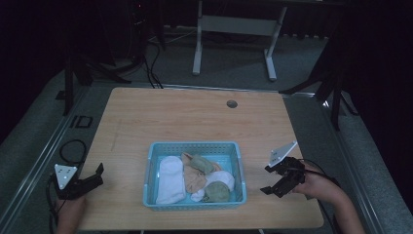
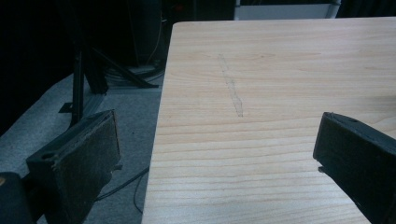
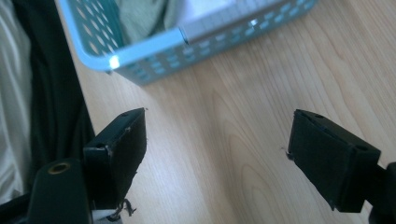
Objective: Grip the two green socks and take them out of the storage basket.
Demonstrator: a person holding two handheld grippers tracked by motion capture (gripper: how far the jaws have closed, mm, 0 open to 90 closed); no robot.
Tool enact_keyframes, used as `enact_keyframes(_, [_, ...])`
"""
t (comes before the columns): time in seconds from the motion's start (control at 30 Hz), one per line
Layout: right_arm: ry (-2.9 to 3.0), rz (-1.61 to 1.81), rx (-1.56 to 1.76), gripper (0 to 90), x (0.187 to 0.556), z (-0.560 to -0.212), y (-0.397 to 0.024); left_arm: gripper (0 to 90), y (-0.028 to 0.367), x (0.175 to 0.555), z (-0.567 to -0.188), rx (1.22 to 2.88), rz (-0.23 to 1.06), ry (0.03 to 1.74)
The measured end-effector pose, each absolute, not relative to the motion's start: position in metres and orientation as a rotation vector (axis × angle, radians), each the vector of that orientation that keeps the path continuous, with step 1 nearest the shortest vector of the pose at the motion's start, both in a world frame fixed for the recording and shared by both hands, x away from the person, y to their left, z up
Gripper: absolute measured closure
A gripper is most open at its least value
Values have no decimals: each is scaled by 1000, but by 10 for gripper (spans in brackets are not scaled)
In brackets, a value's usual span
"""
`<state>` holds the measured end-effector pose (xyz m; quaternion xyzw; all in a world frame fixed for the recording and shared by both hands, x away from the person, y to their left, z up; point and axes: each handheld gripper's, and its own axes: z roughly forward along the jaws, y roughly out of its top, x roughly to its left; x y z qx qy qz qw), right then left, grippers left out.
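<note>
High view: blue basket (image 1: 195,176) of socks (image 1: 171,179) at six o'clock on worktop (image 1: 195,117); left tongs (image 1: 92,176) and right tongs (image 1: 276,179) wide open, empty, flanking; pre-reach step, probably; next, right tongs in toward a sock.

Light blue basket (image 1: 152,151) with a grid of small holes in its walls. Inside: white sock (image 1: 170,179), peach-tan sock (image 1: 193,178), dull green sock (image 1: 217,191), another greenish sock (image 1: 203,163), small white piece (image 1: 224,178). Table (image 1: 195,117) pale wood with fine grain lines, a faint grey streak near the left edge and a grey round plug at the back. Left gripper (image 1: 95,176) black, grey plate with white dots. Right gripper (image 1: 273,179) black, light grey plate. Floor grey, background black.
</note>
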<state>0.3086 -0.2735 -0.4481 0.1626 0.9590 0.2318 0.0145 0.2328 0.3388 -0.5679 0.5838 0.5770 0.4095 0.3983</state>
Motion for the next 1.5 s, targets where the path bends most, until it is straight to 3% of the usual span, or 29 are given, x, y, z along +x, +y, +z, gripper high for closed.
enact_keyframes(0.73, [2997,760,321,231,313,-416,-224,3,339,233,-568,1477,1035,1459])
enact_keyframes(1.33, [3058,719,175,256,317,-422,-181,3,338,233,-568,1481,1047,1453])
enact_keyframes(1.5, [3077,676,128,326,317,-429,-171,3,338,233,-568,1483,1041,1454])
